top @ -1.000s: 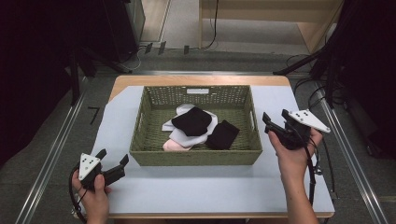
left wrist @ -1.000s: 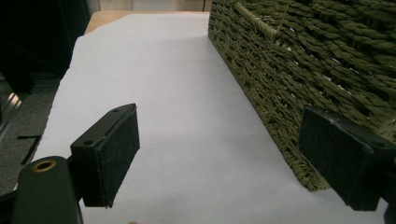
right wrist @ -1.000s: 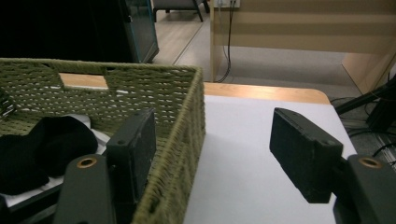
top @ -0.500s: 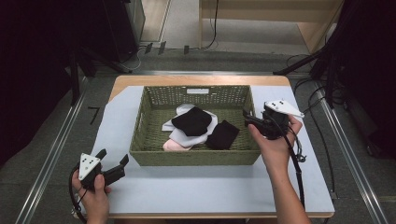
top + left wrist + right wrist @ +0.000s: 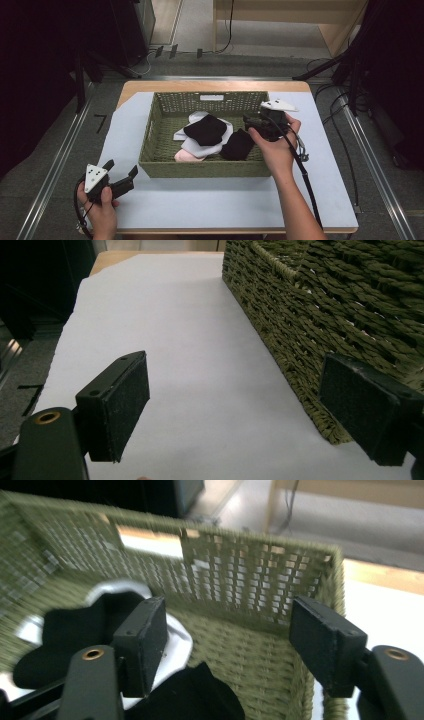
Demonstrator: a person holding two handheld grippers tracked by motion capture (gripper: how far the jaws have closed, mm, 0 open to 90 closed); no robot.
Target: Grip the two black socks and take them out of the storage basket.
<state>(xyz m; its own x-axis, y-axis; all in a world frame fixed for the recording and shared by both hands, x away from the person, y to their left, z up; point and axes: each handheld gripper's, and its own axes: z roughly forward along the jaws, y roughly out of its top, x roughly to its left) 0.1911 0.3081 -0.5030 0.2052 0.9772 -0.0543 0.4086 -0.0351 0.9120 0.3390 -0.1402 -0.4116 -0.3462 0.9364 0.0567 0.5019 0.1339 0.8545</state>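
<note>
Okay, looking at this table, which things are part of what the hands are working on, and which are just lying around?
In the job:
- right gripper, open, over the basket
- green woven basket
- black cloth nearest the gripper
- larger black cloth
- white cloth and pink cloth beneath

Just lying about:
- left gripper, open, idle beside the basket
- white table cover
- floor cables

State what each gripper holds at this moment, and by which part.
Nothing is held. The right gripper is open above the green woven basket; the left gripper is open over white paper.
</note>
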